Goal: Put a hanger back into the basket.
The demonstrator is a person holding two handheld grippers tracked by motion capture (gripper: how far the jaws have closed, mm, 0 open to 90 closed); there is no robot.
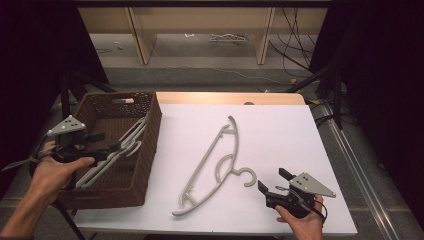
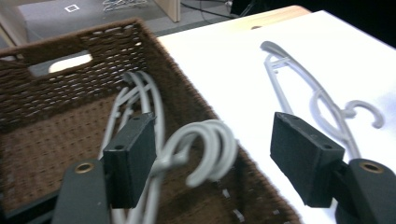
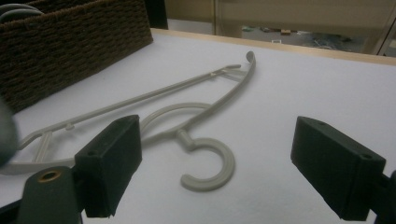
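A grey plastic hanger (image 1: 207, 159) lies flat on the white table top (image 1: 280, 130), hook toward the front right. More grey hangers (image 1: 134, 131) lean inside the brown woven basket (image 1: 150, 150) at the left. My left gripper (image 1: 106, 142) hovers over the basket, open. In the left gripper view their hooks (image 2: 212, 144) sit between its jaws, untouched as far as I can tell. My right gripper (image 1: 273, 180) is open just right of the table hanger's hook (image 3: 219, 168), low over the table, holding nothing.
The basket (image 2: 70, 44) has a handle slot in its far wall, and its side (image 3: 70, 42) stands left of the table hanger. Beyond the table's far wooden edge (image 1: 230, 97) are shelf legs and cables on the floor. Dark stands flank both sides.
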